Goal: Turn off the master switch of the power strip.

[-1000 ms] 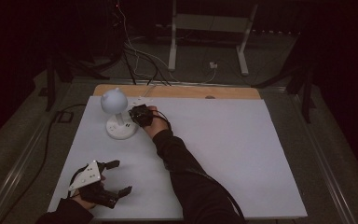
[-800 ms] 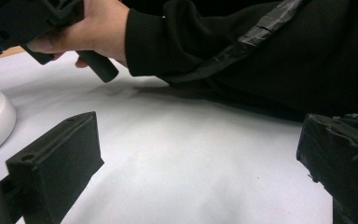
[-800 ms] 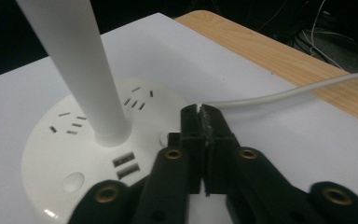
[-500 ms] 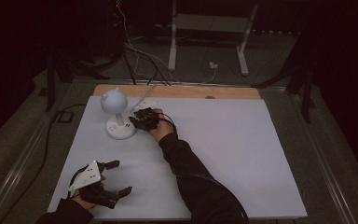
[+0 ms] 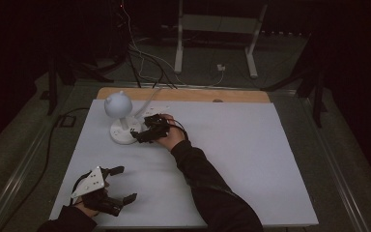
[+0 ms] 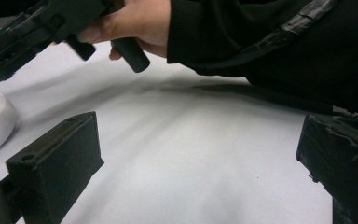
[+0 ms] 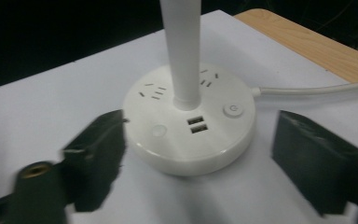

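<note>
Standing at the white table's (image 5: 251, 159) far left, the white lamp (image 7: 189, 116) is flanked by the spread jaws of the right gripper (image 7: 200, 154), apparently without contact, though blur obscures one side. The left gripper (image 5: 107, 188) is held released near the front edge.

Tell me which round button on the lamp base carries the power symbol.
The power button, right of the USB ports in the right gripper view, bears the symbol; the plain button left of them is unmarked.

Glossy white plastic lamp base (image 7: 189, 128) on a matt white table (image 7: 51, 116).
</note>
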`<action>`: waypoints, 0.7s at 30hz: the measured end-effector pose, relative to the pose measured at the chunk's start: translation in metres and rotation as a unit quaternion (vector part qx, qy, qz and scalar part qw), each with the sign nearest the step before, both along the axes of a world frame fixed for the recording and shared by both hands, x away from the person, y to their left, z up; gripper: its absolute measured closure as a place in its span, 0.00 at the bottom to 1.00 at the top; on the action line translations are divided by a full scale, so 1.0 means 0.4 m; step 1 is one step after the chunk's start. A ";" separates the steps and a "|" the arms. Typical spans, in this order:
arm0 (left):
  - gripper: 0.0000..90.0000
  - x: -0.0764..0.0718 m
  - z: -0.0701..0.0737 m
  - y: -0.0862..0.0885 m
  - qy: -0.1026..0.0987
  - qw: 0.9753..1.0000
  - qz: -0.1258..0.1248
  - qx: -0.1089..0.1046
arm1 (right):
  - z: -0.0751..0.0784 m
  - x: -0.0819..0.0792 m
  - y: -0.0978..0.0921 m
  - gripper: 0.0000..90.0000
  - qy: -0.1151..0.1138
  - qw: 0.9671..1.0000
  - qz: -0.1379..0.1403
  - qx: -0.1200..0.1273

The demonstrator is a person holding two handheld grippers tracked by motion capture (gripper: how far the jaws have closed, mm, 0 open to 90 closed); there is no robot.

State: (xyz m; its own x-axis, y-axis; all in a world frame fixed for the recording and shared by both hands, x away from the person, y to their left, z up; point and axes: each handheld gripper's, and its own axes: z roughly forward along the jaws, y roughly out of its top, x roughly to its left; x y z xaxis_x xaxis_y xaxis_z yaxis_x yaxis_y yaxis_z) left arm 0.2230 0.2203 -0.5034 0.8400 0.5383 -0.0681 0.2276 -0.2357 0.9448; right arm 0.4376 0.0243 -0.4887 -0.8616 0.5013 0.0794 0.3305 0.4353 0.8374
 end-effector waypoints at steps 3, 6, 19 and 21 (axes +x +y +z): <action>0.00 0.000 0.000 0.000 0.000 1.000 0.000 0.000 | 0.005 -0.001 -0.009 0.02 0.026 0.999 0.025 0.002; 0.00 0.000 0.000 -0.001 0.000 1.000 -0.001 0.001 | 0.018 -0.011 -0.025 0.00 0.038 0.998 0.047 -0.003; 0.00 0.001 0.000 0.001 0.001 1.000 0.000 -0.001 | 0.086 -0.045 -0.122 0.00 0.008 0.999 0.044 -0.007; 0.00 0.001 0.000 0.000 0.001 1.000 0.001 -0.001 | 0.095 -0.051 -0.143 0.00 0.006 0.999 0.041 -0.008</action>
State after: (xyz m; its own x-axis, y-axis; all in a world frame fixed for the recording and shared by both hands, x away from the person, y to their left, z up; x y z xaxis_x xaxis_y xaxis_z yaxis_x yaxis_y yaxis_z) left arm 0.2232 0.2205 -0.5035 0.8392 0.5391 -0.0714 0.2305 -0.2338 0.9446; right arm 0.4173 -0.0331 -0.4507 -0.8986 0.4310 0.0827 0.3033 0.4737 0.8268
